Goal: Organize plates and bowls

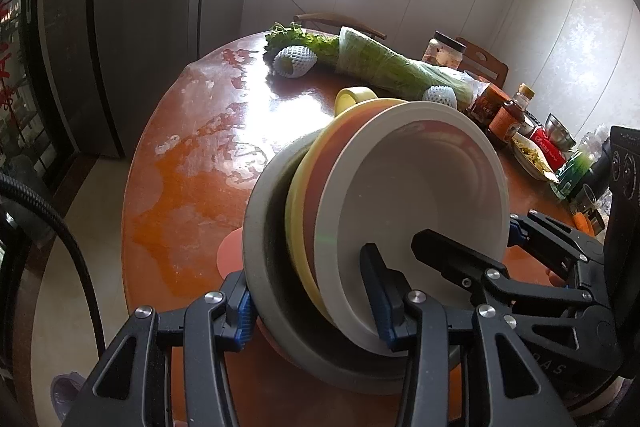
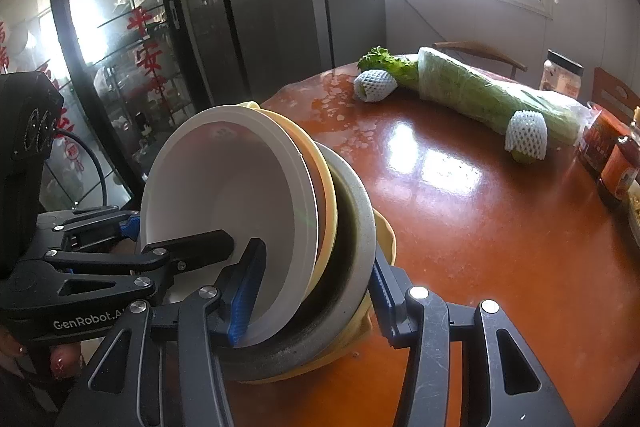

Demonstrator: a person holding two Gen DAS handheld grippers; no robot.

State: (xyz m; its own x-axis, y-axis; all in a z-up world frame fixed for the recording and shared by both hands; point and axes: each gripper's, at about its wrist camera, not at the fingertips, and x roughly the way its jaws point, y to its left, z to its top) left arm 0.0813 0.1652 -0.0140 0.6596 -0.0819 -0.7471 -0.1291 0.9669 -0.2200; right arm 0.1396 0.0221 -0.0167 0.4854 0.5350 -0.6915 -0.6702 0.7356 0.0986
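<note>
Pink disc under bowl stack: left view only.

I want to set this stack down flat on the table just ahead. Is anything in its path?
Nothing visible blocks it. The tabletop just beyond the tilted stack of bowls is bare; the wrapped greens lie across its far side and the jars along its right edge.

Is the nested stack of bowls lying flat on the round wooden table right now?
No: the stack of bowls is tipped steeply on edge, clamped between left gripper and right gripper.
</note>
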